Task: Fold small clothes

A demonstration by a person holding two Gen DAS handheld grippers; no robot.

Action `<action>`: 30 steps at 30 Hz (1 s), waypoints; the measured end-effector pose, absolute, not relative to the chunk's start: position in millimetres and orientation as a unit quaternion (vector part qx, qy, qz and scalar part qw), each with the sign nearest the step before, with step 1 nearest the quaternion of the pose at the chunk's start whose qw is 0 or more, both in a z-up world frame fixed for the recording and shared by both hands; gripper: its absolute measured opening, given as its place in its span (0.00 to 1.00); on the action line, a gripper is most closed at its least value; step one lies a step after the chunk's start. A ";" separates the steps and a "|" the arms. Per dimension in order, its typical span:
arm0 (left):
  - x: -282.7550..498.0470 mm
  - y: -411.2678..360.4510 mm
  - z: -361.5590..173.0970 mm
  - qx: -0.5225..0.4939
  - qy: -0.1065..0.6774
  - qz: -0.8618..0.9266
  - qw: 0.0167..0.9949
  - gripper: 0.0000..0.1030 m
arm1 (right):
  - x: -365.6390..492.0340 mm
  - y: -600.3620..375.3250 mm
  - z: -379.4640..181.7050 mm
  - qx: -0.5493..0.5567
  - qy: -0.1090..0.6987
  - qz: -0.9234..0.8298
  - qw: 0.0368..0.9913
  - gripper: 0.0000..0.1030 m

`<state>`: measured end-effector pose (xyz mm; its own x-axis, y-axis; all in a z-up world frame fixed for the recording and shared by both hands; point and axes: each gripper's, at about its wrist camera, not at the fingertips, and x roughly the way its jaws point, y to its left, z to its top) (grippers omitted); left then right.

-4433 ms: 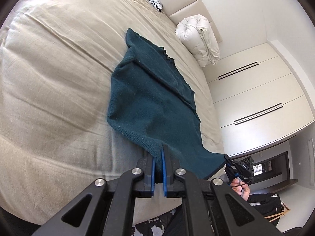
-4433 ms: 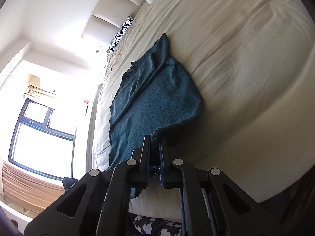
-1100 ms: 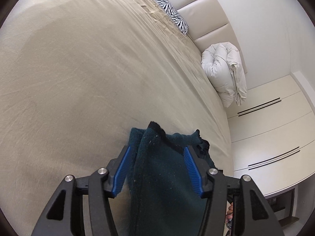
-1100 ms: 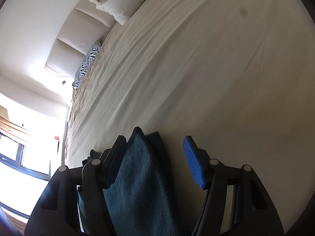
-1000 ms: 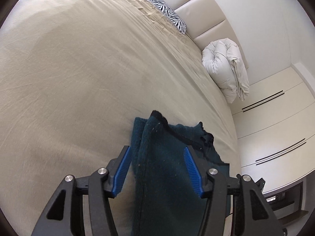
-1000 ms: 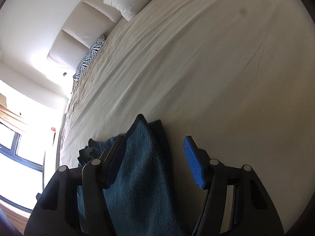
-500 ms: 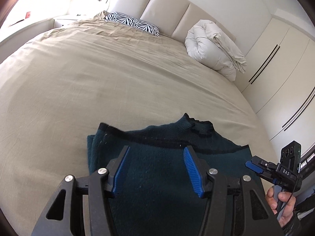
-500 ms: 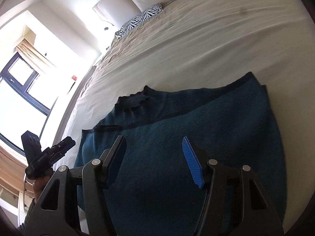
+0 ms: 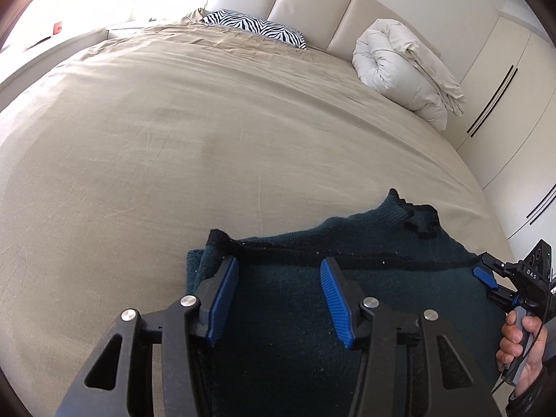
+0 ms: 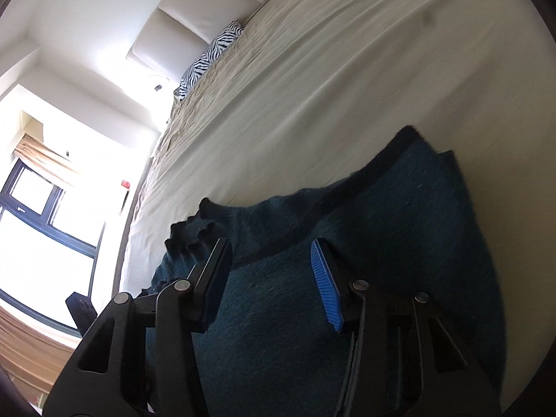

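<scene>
A dark teal knitted sweater (image 9: 375,278) lies folded in half on the beige bed (image 9: 173,146), near its front edge, with the collar (image 9: 417,213) at the far side. My left gripper (image 9: 276,274) is open and empty, hovering over the sweater's left part. My right gripper (image 10: 269,260) is open and empty over the sweater (image 10: 399,229) near its folded hem line. The right gripper (image 9: 486,279) also shows in the left wrist view at the sweater's right edge, held by a hand.
A zebra pillow (image 9: 253,27) and a rolled white duvet (image 9: 406,69) lie at the headboard. White wardrobe doors (image 9: 514,104) stand to the right. A window (image 10: 41,229) is on the left side.
Both grippers brought the sweater's lower edge up over the top, let go and opened. Since half a second ago both have drawn back slightly above the folded sweater.
</scene>
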<state>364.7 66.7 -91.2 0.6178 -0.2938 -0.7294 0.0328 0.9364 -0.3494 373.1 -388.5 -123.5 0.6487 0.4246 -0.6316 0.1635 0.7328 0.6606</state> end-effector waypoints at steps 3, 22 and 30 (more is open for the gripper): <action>363.8 68.6 -93.0 -0.154 0.423 -0.091 0.888 0.49 | 371.2 -404.2 -127.5 0.360 0.407 0.067 0.837 0.30; 289.6 10.0 -68.2 0.007 0.410 -0.048 0.911 0.53 | 297.2 -346.9 -87.8 0.319 0.402 0.154 0.844 0.35; 281.7 -1.9 -85.8 0.014 0.434 -0.055 0.899 0.56 | 293.9 -279.2 -132.1 0.328 0.446 0.192 0.810 0.33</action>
<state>281.7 -1.9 -85.8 0.6178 -0.0875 -0.7814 0.1111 0.9935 -0.0234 293.9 -279.2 -132.1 0.5279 0.6040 -0.5971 -0.0188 0.7111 0.7028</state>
